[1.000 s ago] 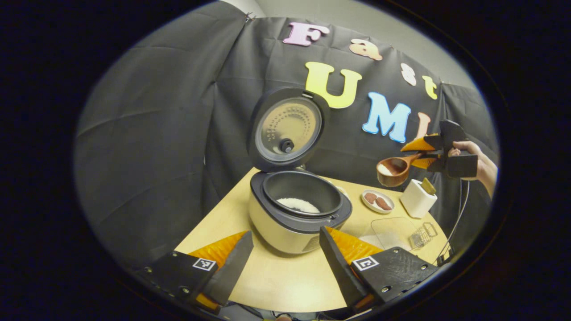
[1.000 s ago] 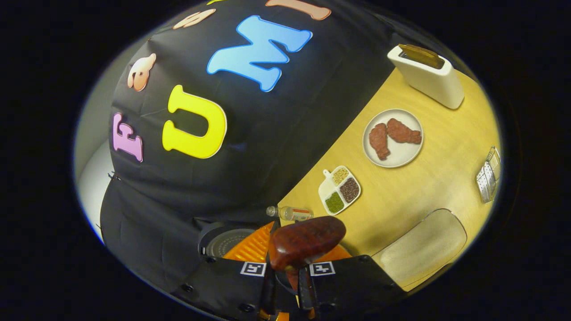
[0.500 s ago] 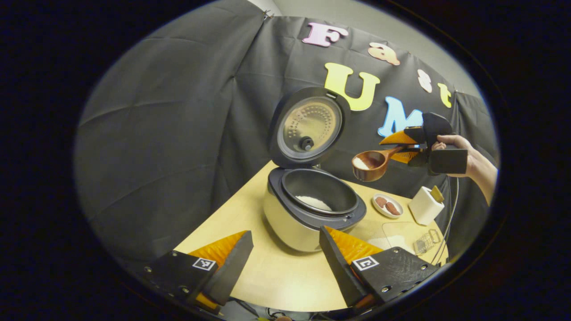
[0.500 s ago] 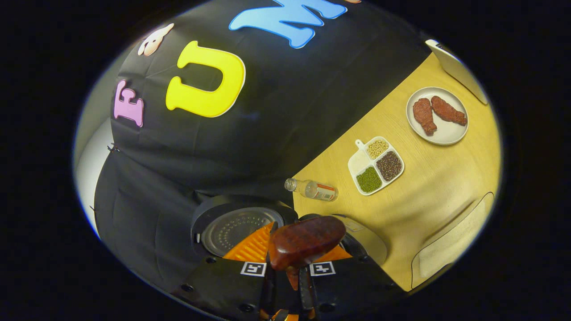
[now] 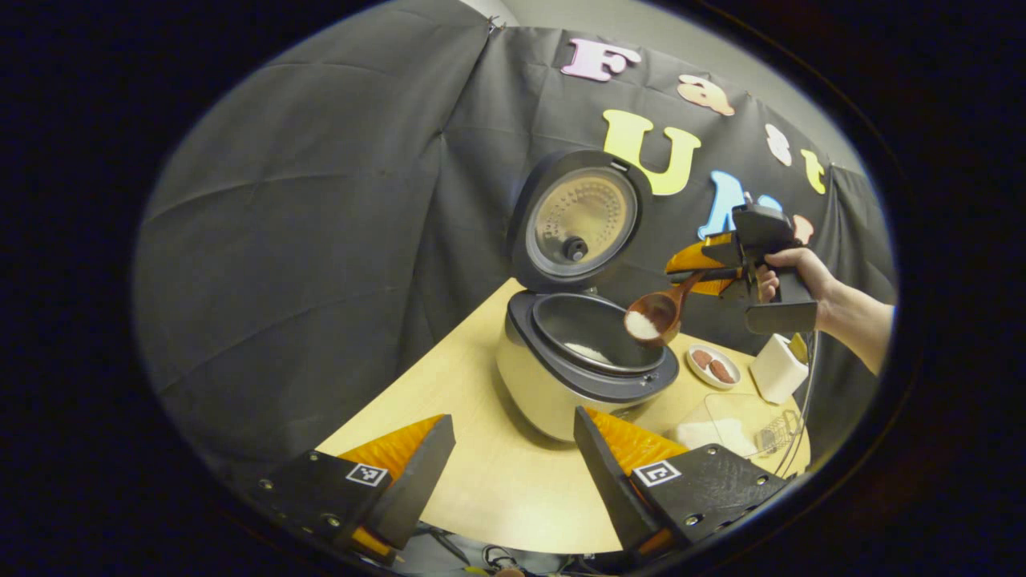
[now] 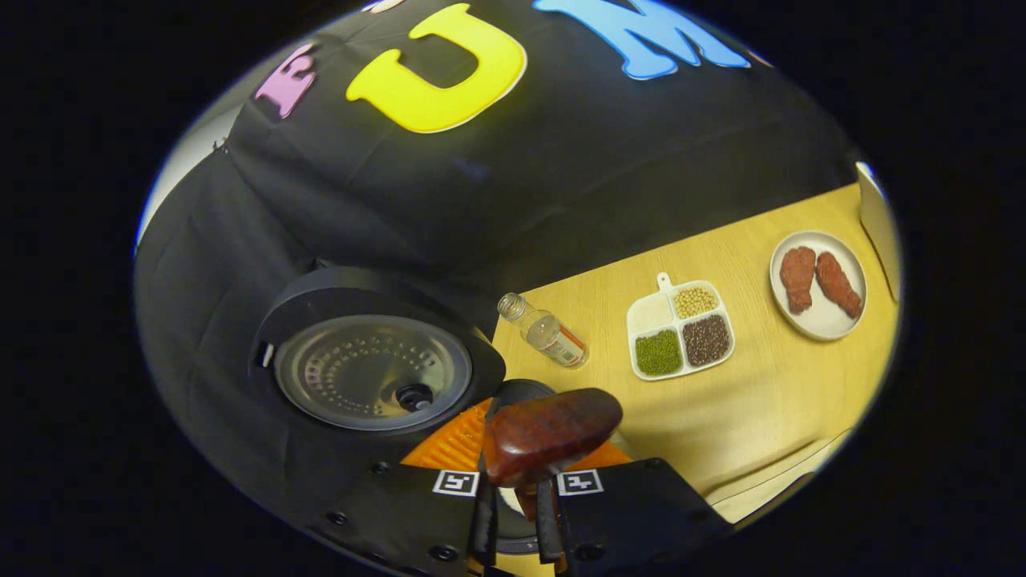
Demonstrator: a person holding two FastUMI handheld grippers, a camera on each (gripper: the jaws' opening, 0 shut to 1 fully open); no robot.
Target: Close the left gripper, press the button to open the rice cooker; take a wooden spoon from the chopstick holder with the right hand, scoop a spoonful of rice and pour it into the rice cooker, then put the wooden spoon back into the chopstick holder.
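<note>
Wooden table [image 6: 769, 401]: rice cooker [image 5: 561, 385], bottle [image 6: 551, 331], divided dish [image 6: 681, 328], perhaps meat plate [image 6: 817, 284].

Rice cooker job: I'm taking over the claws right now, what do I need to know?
Left claw: open, holding nothing, low over the table.
Right claw: shut on the wooden spoon, which carries rice and is tipped over the rice cooker.
Done: lid is open, spoon taken, rice scooped; some rice already lies in the pot.
Left: pour the spoonful in, then return the spoon to the white chopstick holder beside the plate.
</note>
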